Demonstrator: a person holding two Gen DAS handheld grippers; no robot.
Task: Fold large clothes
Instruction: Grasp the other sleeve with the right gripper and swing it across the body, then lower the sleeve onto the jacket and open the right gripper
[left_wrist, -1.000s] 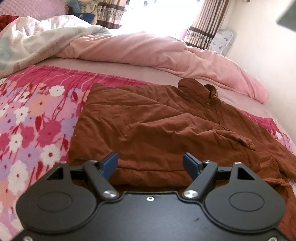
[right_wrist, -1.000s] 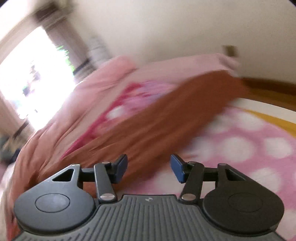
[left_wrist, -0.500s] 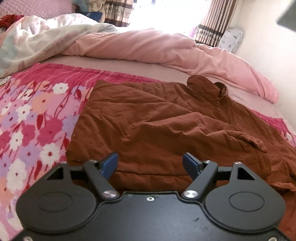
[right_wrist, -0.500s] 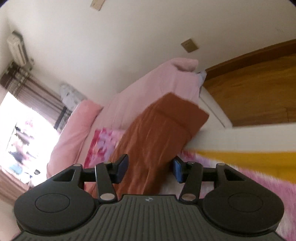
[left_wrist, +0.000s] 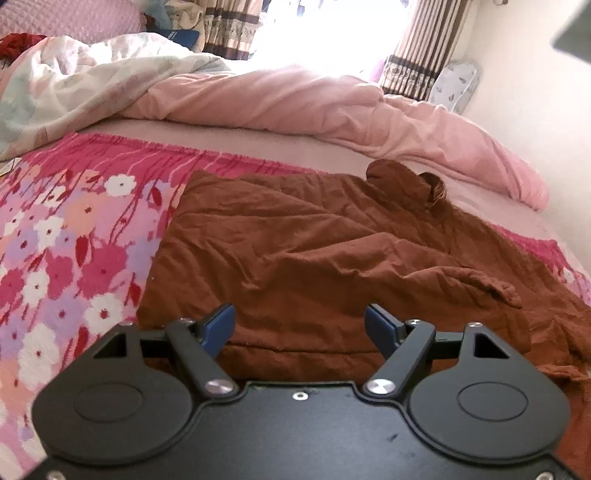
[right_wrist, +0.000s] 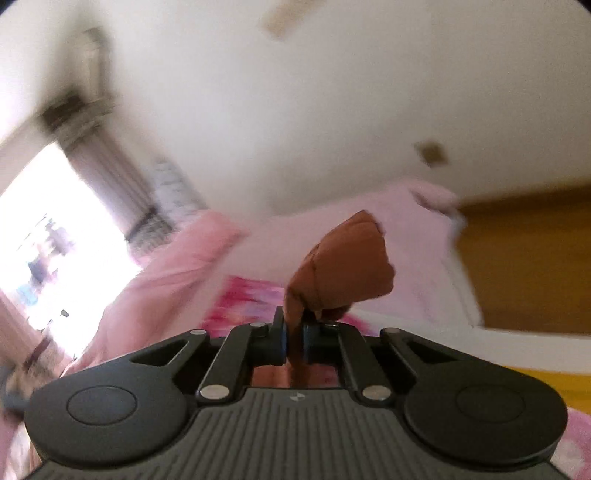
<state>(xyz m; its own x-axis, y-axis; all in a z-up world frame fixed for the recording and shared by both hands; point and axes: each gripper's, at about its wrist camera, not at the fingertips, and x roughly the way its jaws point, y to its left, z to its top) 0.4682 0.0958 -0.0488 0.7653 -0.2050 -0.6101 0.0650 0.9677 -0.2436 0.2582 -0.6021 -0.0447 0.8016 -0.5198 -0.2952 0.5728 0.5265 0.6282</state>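
A large rust-brown garment (left_wrist: 314, 258) lies wrinkled and spread on the floral bedspread, its collar end (left_wrist: 406, 184) toward the far side. My left gripper (left_wrist: 300, 326) is open, just above the garment's near hem, holding nothing. My right gripper (right_wrist: 293, 341) is shut on a bunched part of the brown garment (right_wrist: 343, 273), which stands up lifted between the jaws. The right wrist view is blurred.
A pink floral bedspread (left_wrist: 74, 240) covers the bed. A pink duvet (left_wrist: 314, 107) and a pale floral quilt (left_wrist: 74, 85) are heaped at the far side. Curtains (left_wrist: 424, 48) and a bright window are behind. A wooden bed frame (right_wrist: 528, 258) and a white wall are on the right.
My right gripper has closed on the brown garment and lifted a bunch of it, with the view swinging upward. My left gripper stays open and has drawn back slightly along the hem.
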